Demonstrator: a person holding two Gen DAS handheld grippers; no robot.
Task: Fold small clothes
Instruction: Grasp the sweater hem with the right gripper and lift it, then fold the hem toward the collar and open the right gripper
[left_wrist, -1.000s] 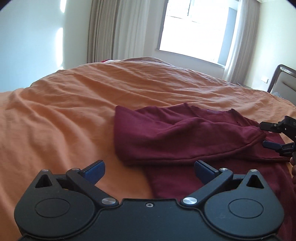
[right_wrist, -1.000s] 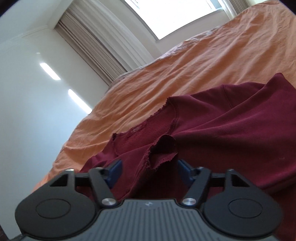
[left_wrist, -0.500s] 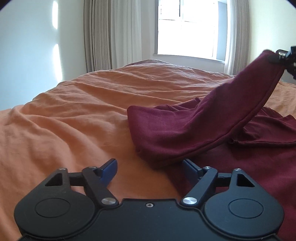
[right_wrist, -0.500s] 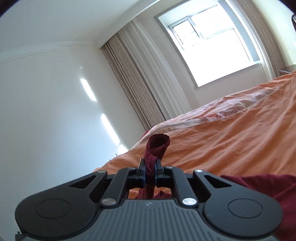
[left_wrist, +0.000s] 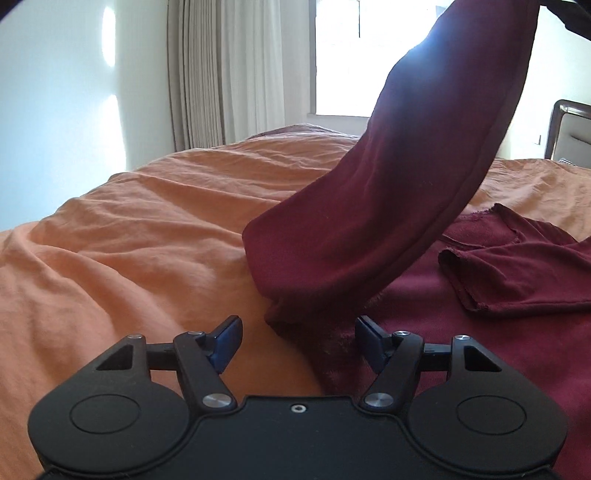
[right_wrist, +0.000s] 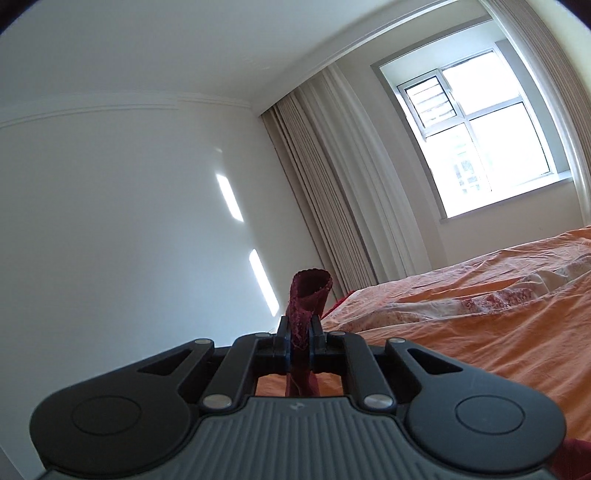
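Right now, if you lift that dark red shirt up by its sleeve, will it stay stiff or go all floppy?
Probably floppy: the sleeve pinched in the right tool bends in a curve while the rest of the dark red shirt stays slumped on the orange bedspread. It seems light, since a small pinch holds it up. It likely won't slip; the fabric bunches between the pads.

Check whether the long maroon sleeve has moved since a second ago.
Yes. The long maroon sleeve has gone up: it lay flat on the orange bedspread and now stretches up across the window, clamped in the right gripper.
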